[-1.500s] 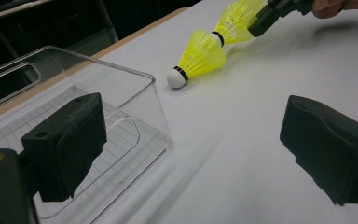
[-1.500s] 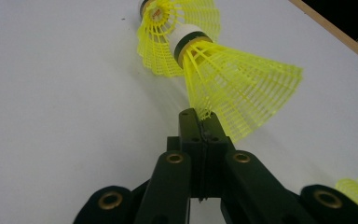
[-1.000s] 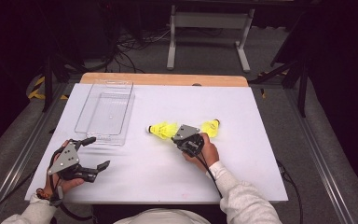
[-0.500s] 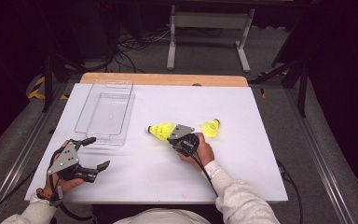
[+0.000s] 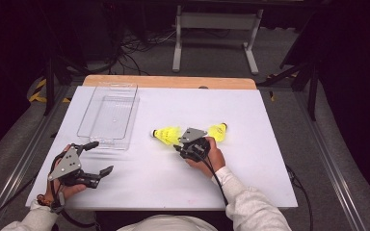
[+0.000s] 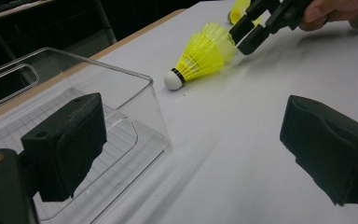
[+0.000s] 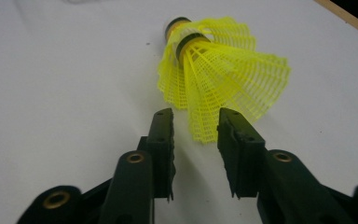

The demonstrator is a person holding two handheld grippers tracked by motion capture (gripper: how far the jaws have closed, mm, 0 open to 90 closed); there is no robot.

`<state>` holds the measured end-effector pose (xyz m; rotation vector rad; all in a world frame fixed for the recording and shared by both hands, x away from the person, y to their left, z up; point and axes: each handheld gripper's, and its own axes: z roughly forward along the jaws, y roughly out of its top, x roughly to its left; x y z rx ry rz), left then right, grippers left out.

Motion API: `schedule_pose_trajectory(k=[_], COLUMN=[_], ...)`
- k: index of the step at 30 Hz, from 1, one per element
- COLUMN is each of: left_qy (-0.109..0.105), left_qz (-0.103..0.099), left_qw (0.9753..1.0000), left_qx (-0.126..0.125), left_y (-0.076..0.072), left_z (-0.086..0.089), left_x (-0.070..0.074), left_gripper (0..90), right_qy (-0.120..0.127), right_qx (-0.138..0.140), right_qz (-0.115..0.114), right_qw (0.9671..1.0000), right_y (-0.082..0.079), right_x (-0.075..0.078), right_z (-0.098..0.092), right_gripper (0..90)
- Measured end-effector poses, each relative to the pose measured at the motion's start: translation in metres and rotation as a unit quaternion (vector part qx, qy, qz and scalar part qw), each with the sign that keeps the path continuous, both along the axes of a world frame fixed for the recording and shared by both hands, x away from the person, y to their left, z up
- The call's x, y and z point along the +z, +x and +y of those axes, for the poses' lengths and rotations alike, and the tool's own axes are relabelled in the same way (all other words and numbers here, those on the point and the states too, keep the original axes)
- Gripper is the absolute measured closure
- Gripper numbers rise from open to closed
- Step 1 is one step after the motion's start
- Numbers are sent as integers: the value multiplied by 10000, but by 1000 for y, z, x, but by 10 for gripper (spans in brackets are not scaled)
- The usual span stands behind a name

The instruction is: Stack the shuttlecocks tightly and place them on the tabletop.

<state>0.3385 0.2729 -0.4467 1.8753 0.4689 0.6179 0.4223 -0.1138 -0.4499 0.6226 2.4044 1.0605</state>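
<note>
Two yellow shuttlecocks lie on the white table [image 5: 250,168]. The left shuttlecock [image 5: 167,134] [image 6: 205,51] [image 7: 219,74] rests on its side, white cork pointing left. My right gripper [image 5: 178,146] [image 7: 196,126] is open, its jaws narrowly apart at the rim of that shuttlecock's skirt, and the mesh edge reaches just between the fingertips. It also shows as the right gripper [image 6: 249,32] in the left gripper view. The second shuttlecock [image 5: 218,131] [image 6: 237,9] lies just right of the right hand. My left gripper [image 5: 102,156] [image 6: 196,149] is wide open and holds nothing, near the front left.
A clear plastic tray [image 5: 108,115] [image 6: 135,93] stands at the table's left, just beyond the left gripper. A wooden strip [image 5: 173,82] runs along the far edge. Cables trail from both grippers toward the person.
The right gripper has slid a little to the left, up to the left shuttlecock's skirt. The left gripper and both shuttlecocks stayed put.
</note>
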Motion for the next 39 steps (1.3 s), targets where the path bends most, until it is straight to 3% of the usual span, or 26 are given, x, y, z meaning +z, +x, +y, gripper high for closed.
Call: schedule_pose_trajectory(k=[5, 10, 18, 24, 25, 28, 29, 35, 39], left_qy=[-1, 13, 27, 25, 29, 28, 33, 42, 41], left_qz=[-1, -4, -6, 2, -1, -2, -6, 1, 9], left_qw=[10000, 10000, 10000, 10000, 10000, 10000, 10000, 10000, 10000], left_qx=[2, 0, -5, -3, -4, -9, -17, -23, -27], left_y=[0, 0, 0, 0, 0, 0, 0, 0, 0], left_z=[0, 0, 0, 0, 0, 0, 0, 0, -1], left_x=[0, 0, 0, 0, 0, 0, 0, 0, 0], left_gripper=[80, 80, 78, 78, 78, 79, 79, 79, 78], right_qy=[96, 219, 325, 353, 306, 278, 158, -12, 6], right_qx=[21, -125, -397, -720, -979, -1133, -1300, -1534, -1676], right_qz=[-197, -440, -623, -803, -900, -940, -1007, -1059, -971], right_qw=[9998, 9987, 9967, 9935, 9906, 9887, 9863, 9825, 9811], right_y=[-12, -21, -27, -28, -26, -24, -21, -13, -6], right_x=[14, 31, 43, 50, 52, 52, 51, 45, 38], right_z=[-15, -36, -61, -78, -88, -94, -98, -105, -109], right_gripper=[642, 632, 627, 620, 617, 599, 585, 522, 475])
